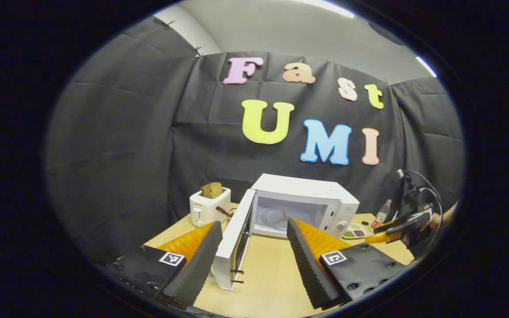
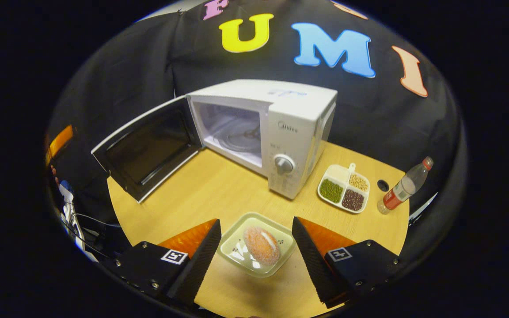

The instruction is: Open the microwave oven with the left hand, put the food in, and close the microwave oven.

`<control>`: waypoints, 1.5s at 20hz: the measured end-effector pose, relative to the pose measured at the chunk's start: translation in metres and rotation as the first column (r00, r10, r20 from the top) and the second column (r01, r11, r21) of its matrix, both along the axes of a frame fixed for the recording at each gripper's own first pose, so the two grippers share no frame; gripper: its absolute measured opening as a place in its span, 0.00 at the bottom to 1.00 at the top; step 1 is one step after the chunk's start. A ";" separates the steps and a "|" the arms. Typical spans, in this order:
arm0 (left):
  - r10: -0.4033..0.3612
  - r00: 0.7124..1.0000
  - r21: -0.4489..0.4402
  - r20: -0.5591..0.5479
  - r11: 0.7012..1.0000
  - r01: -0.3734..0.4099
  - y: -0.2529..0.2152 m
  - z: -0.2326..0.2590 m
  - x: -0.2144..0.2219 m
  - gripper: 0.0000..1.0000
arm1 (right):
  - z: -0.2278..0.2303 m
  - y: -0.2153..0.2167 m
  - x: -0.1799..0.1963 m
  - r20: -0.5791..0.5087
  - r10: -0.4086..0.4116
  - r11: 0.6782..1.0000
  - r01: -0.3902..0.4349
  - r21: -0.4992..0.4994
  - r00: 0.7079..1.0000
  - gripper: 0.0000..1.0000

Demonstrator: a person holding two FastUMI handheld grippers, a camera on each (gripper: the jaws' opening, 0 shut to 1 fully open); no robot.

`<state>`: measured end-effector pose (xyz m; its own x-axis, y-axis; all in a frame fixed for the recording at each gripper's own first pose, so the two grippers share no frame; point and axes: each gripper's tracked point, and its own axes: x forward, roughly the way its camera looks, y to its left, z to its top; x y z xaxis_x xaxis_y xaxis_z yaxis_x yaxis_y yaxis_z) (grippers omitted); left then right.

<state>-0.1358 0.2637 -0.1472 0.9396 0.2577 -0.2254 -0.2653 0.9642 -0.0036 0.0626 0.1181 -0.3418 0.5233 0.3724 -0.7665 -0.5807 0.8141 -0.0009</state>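
Since the microwave oven [image 2: 263,132] already stands with its door [image 2: 148,148] swung wide to its left, we judge that the first step is done and the food step is next. The food [image 2: 261,245], a round sugary bun, sits on a small dish [image 2: 237,249] on the surface [image 2: 219,190], in front of the oven and between the fingers of our right gripper [image 2: 256,256]. That gripper is spread wide, with a finger on each side of the dish, and we cannot tell if either one touches it. We think the next move is to close on the dish, lift it, and carry it up and to the left into the oven's open mouth, where a glass plate [image 2: 239,141] waits.

Our left gripper [image 1: 254,260] is spread open too and holds nothing. It hangs in front of the oven, with the open door [image 1: 234,240] just beside its left finger.

Other things sit around. A tray of beans [image 2: 343,189] lies just to the right of the oven, and a bottle [image 2: 404,186] stands past it near the edge. A toaster [image 1: 210,205] with bread in it stands on the far side of the door. The path from the dish to the oven looks free, but the front corner of the oven with the knob [image 2: 283,164] is close to it, so we would swing the dish around that corner.
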 end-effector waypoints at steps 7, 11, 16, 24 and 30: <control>-0.028 0.998 0.078 0.055 0.997 0.023 -0.057 0.062 0.035 0.94 | -0.098 -0.020 0.000 -0.111 0.115 0.980 -0.131 -0.150 0.987 0.98; -0.061 0.996 0.103 0.059 0.993 0.055 -0.075 0.063 0.051 0.98 | -0.131 -0.020 -0.004 -0.176 0.123 0.972 -0.154 -0.177 0.977 0.91; -0.090 0.994 0.096 0.064 0.992 0.084 -0.082 0.061 0.056 0.98 | -0.130 -0.015 -0.011 -0.188 0.171 0.952 -0.211 -0.221 0.967 0.70; -0.153 0.985 0.059 0.085 0.987 0.148 -0.081 0.048 0.079 0.96 | -0.063 -0.003 -0.008 0.063 0.278 0.881 -0.228 -0.414 0.959 0.70; -0.166 0.981 0.029 0.098 0.986 0.164 -0.065 0.044 0.081 0.96 | -0.006 0.016 0.026 0.256 0.394 0.802 -0.194 -0.565 0.883 0.69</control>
